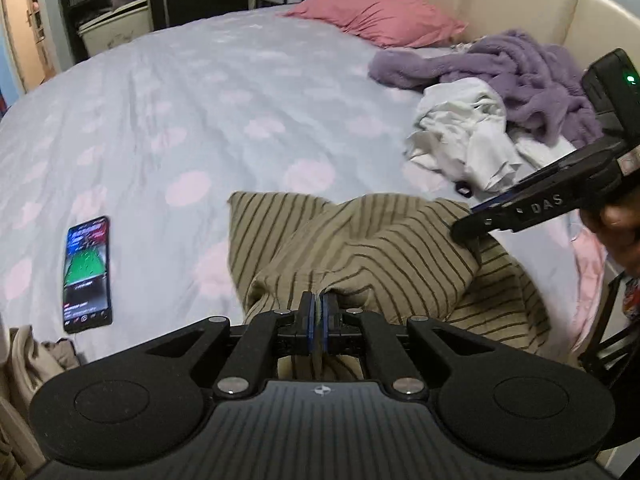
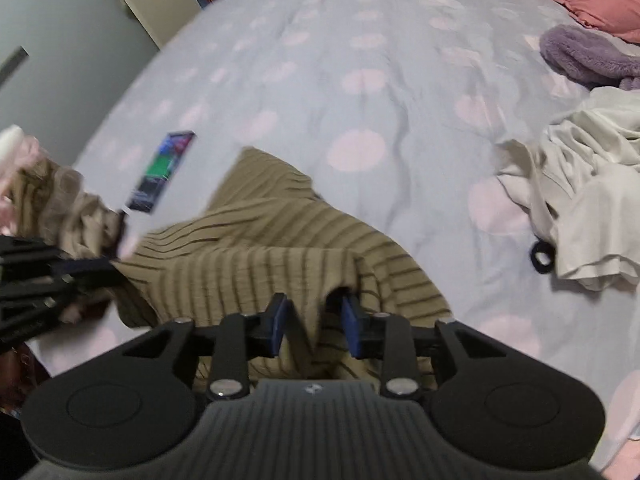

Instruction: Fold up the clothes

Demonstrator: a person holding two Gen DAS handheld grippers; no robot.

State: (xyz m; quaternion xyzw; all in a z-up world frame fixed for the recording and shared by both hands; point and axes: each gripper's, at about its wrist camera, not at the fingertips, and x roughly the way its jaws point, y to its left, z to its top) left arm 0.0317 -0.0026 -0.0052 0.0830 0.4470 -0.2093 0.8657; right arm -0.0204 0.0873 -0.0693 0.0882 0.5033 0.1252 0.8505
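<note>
An olive-tan garment with dark stripes [image 1: 360, 248] lies bunched on the bed near its front edge. In the left wrist view, my left gripper [image 1: 319, 312] is shut on a fold of its near hem, with cloth pinched between the blue pads. My right gripper [image 2: 316, 320] stands open over the same striped garment [image 2: 260, 264]. Cloth lies between its blue pads [image 2: 353, 324], but they do not press on it. From the left wrist view, the right gripper [image 1: 470, 224] comes in from the right, its tip at the garment's raised right corner. The blurred left gripper [image 2: 106, 269] shows at the left edge.
A lit phone [image 1: 87, 274] lies on the pale blue spotted bedcover [image 1: 200, 100], left of the garment. A crumpled white garment [image 1: 460, 140], a purple fleece [image 1: 520, 72] and a pink pillow [image 1: 376, 16] fill the right and far side. A black hair tie [image 2: 542, 258] sits by the white garment.
</note>
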